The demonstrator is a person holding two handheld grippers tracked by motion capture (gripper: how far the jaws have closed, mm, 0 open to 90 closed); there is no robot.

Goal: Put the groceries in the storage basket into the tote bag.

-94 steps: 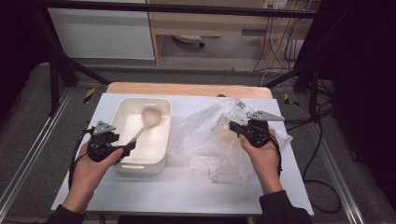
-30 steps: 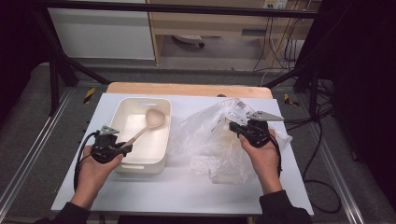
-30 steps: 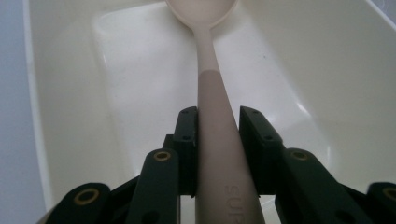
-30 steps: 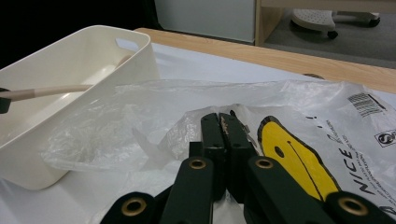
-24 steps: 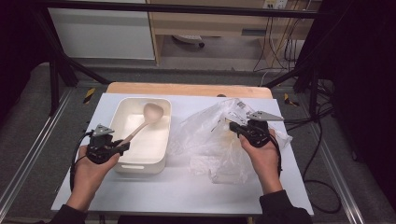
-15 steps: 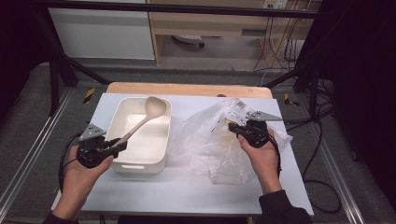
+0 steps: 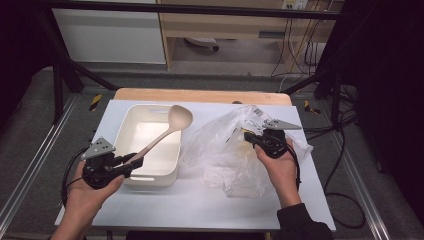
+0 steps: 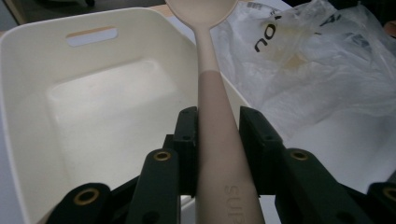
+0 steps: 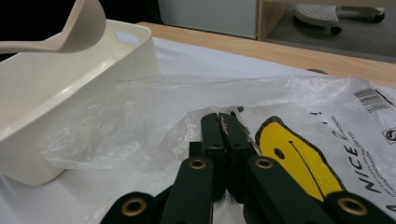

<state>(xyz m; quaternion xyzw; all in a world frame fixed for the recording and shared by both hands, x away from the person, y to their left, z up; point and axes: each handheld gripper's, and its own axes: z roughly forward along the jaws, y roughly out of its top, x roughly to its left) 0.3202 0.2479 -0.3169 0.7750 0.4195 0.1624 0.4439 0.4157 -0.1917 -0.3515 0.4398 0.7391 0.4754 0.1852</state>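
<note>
Ladle (image 7: 170, 125) hangs above bare white tub (image 7: 131, 131).

I see a pale beige ladle (image 7: 165, 131) over a cream-white tub (image 7: 131, 137) at centre left of the high view. At centre right, the clear plastic bag (image 7: 227, 150) carries a yellow smiley face (image 9: 292, 158) outlined in black, black lettering and a barcode. My grippers' jaws are black, the tabletop (image 7: 210, 200) white, its far edge wood-toned.
</note>
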